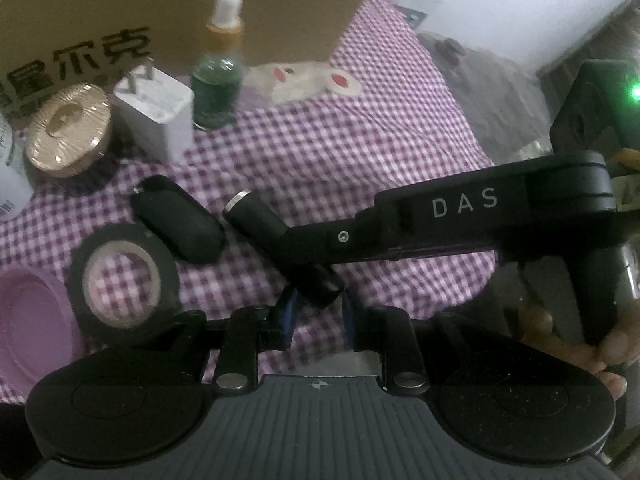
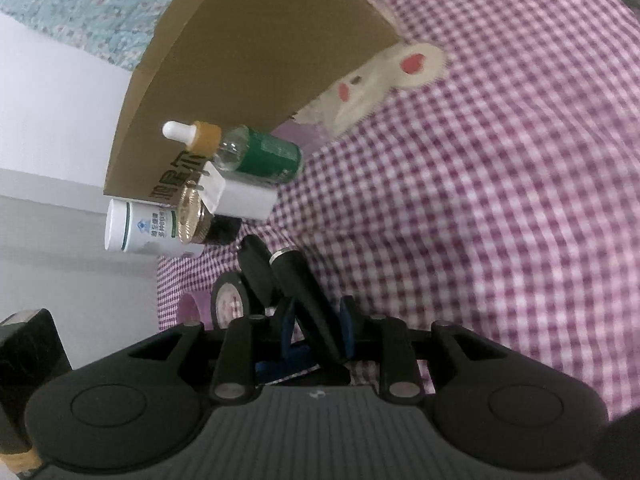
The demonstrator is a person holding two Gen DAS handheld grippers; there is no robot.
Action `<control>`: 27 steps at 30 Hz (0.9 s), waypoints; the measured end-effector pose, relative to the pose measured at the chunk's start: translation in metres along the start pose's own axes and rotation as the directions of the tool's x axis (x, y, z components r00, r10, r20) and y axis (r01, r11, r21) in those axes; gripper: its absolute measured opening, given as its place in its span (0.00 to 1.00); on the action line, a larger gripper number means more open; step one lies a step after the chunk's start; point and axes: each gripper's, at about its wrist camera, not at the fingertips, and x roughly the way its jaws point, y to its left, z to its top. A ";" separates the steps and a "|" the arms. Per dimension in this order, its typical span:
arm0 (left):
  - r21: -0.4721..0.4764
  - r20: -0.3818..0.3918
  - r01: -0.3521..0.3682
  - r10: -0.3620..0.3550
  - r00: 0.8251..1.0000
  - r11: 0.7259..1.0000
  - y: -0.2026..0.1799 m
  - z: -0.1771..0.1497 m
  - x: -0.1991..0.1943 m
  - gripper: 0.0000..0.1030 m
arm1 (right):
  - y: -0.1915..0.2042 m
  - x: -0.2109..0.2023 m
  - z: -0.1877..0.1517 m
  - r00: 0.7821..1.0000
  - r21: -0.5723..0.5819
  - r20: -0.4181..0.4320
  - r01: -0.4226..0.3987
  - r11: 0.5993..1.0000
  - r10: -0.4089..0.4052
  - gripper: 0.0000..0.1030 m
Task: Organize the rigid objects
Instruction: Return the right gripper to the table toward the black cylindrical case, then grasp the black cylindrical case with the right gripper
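Observation:
A black cylinder (image 1: 260, 228) with a silver end lies slanted on the purple checked cloth (image 1: 360, 152). In the left wrist view its near end sits between the blue pads of my left gripper (image 1: 320, 300), which close against it. My right gripper (image 1: 298, 246) reaches in from the right and straddles the cylinder's middle. Seen from the right wrist, the cylinder (image 2: 308, 292) runs between the fingers of the right gripper (image 2: 317, 316), with a thin gap on each side, so those jaws stand slightly open around it.
Left of the cylinder lie a black oval case (image 1: 180, 220), a black tape roll (image 1: 124, 276) and a pink dish (image 1: 32, 320). Behind stand a gold-lidded jar (image 1: 68, 132), a white plug (image 1: 156, 116), a green dropper bottle (image 1: 218, 80) and a cardboard box (image 1: 180, 8). A hand (image 1: 600, 352) holds the right gripper's handle.

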 end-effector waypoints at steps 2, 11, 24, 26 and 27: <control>0.016 -0.011 0.009 -0.008 1.000 1.000 -0.004 -0.004 0.001 0.22 | -0.006 -0.005 -0.006 1.000 0.016 -0.003 -0.002 1.000 0.002 0.26; 0.018 -0.018 0.008 -0.008 1.000 1.000 -0.001 -0.002 -0.004 0.29 | 0.000 -0.023 -0.002 1.000 0.001 0.016 0.014 1.000 -0.014 0.29; -0.044 -0.027 0.022 -0.023 0.999 0.999 0.010 0.003 -0.014 0.55 | 0.017 -0.003 0.002 0.999 -0.043 -0.010 0.041 0.998 -0.042 0.42; -0.050 -0.022 0.034 -0.035 0.999 0.998 0.010 0.003 -0.016 0.57 | 0.017 -0.002 0.003 0.999 -0.040 -0.012 0.039 0.998 -0.040 0.42; -0.050 -0.019 0.034 -0.035 0.999 0.998 0.010 0.003 -0.017 0.58 | 0.016 -0.002 0.003 0.999 -0.040 -0.013 0.039 0.998 -0.039 0.42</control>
